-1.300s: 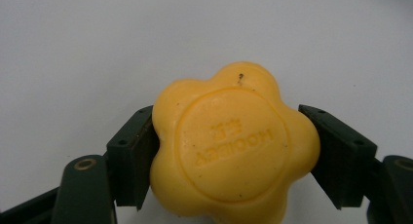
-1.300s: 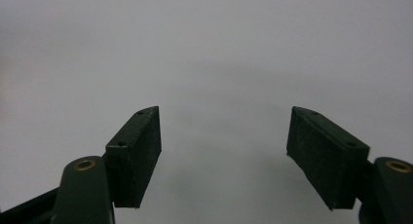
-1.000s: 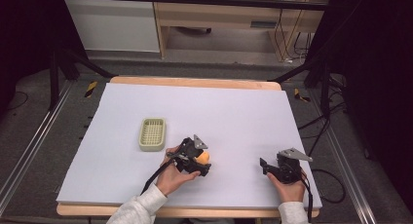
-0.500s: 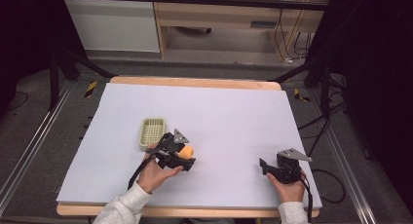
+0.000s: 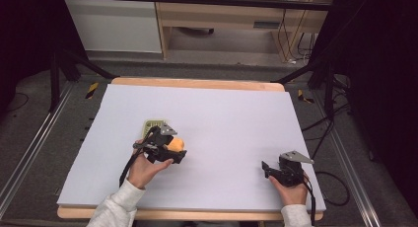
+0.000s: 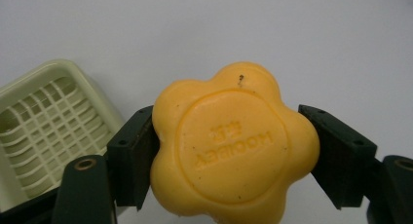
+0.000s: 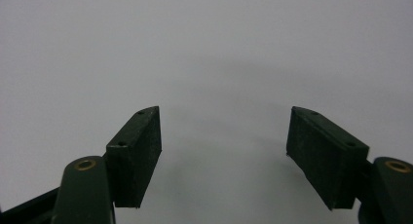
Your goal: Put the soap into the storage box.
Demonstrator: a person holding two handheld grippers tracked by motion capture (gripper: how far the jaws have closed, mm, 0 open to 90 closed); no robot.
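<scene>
- The left gripper (image 6: 229, 146) is clasping a flower-shaped orange soap (image 6: 233, 145) between its jaws, holding it above the white worktop (image 5: 222, 108) just beside a pale green dish (image 6: 46, 121).
- The right gripper (image 7: 224, 151) is sitting released, jaws spread over bare worktop, well apart from the dish.
- The step in hand is judged to be setting the soap into the dish; doing it well means bringing the soap squarely over the slatted floor before lowering, so no lobe is catching the rim.
- The jaws are pressing on opposite lobes; soap is probably slippery, so a steady grasp and a low release are the safer course.
- The left gripper view is showing embossed lettering on the soap, a small dark speck near its top, and the dish's grid; the lettering is too blurred to read.
- The high view is showing the left gripper (image 5: 162, 148) partly covering the dish (image 5: 153, 124), the soap (image 5: 175, 144) on the side away from the dish, and the right gripper (image 5: 270, 169) resting near the worktop's front edge, far from the dish.
</scene>
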